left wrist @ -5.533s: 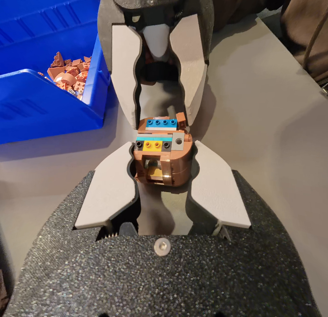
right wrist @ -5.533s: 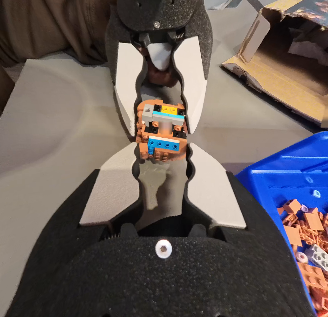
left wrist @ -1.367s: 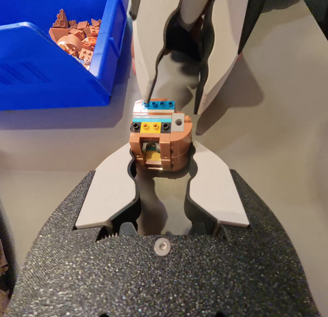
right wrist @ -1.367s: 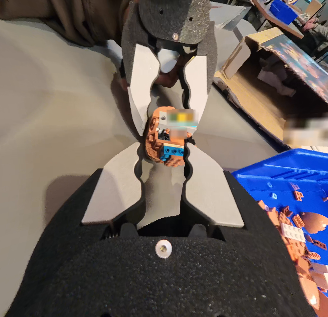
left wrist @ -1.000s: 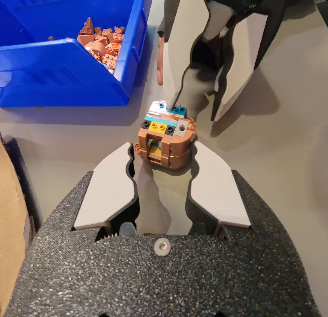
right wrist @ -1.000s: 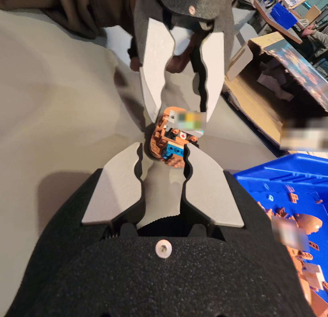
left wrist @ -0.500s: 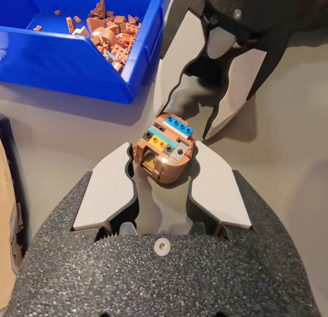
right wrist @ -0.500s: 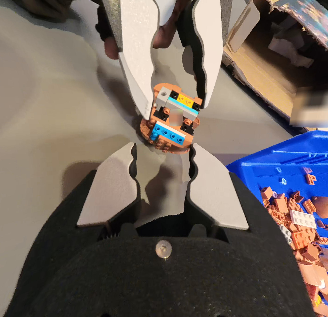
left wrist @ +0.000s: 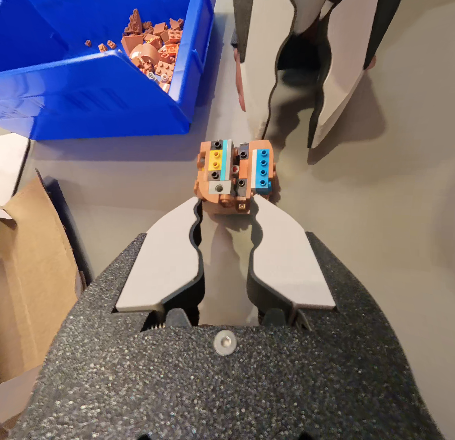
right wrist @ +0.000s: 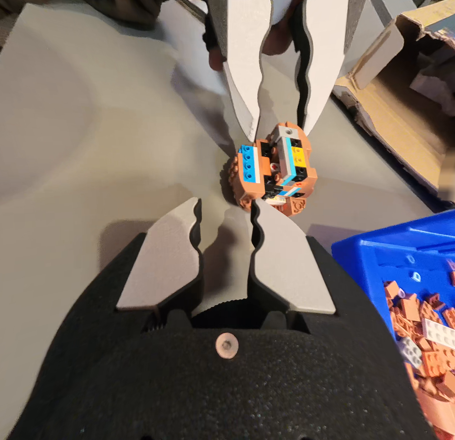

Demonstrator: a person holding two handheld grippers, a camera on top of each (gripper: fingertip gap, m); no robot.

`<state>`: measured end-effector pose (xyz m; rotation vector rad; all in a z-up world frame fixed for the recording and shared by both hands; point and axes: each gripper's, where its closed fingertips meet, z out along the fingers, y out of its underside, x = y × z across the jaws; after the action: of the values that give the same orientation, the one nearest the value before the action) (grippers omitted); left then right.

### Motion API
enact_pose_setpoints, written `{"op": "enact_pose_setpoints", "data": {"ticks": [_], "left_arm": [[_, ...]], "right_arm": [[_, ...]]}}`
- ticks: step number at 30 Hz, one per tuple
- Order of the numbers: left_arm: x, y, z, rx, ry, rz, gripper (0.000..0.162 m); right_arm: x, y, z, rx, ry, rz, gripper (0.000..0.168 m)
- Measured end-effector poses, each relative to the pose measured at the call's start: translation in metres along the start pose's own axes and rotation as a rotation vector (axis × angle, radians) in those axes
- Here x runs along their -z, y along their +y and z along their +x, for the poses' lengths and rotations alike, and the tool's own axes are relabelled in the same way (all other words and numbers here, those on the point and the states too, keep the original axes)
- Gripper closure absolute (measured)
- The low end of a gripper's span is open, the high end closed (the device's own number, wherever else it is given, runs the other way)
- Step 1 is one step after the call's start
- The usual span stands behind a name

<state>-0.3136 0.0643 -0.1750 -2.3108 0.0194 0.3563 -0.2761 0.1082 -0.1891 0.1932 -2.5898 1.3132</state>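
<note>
Brick model (left wrist: 235, 175) between both tools' tips

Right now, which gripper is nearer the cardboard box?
Left. The left gripper sits beside the cardboard box; the right gripper is beyond the brick model, by the blue bin.

I am finding bare grey tabletop (left wrist: 369, 231) lying open on my right side. On my left, a blue parts bin (left wrist: 98, 103) and a cardboard box (left wrist: 32, 268) are hemming the passage. Between both open grippers, the brick model (left wrist: 234, 174) is blocking the middle.
</note>
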Motion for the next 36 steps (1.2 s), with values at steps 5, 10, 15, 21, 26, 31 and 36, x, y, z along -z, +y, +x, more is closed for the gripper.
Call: {"op": "enact_pose_setpoints", "data": {"ticks": [5, 10, 15, 21, 26, 31, 36], "left_arm": [[0.001, -0.006, 0.0, -0.023, -0.014, 0.025, 0.124], [0.001, -0.011, -0.002, 0.043, -0.011, 0.046, 0.123], [0.002, -0.022, -0.007, 0.233, -0.007, 0.079, 0.118], [-0.003, -0.033, -0.003, 0.322, -0.013, 0.072, 0.109], [-0.02, -0.023, 0.004, 0.278, -0.056, -0.05, 0.104], [-0.022, -0.025, 0.005, 0.277, -0.051, -0.021, 0.107], [-0.021, -0.024, 0.003, 0.245, -0.04, 0.017, 0.116]], "right_arm": [[0.002, 0.007, 0.018, -0.054, 0.083, -0.027, 0.13], [-0.006, 0.01, 0.013, -0.024, 0.086, -0.08, 0.129], [-0.009, 0.0, -0.01, 0.046, -0.007, -0.042, 0.131], [0.003, 0.005, 0.023, -0.151, 0.073, -0.015, 0.135], [0.001, 0.022, 0.049, -0.304, 0.188, -0.086, 0.137], [-0.011, 0.022, 0.044, -0.246, 0.187, -0.151, 0.137], [-0.012, 0.019, 0.042, -0.245, 0.174, -0.137, 0.148]]}}
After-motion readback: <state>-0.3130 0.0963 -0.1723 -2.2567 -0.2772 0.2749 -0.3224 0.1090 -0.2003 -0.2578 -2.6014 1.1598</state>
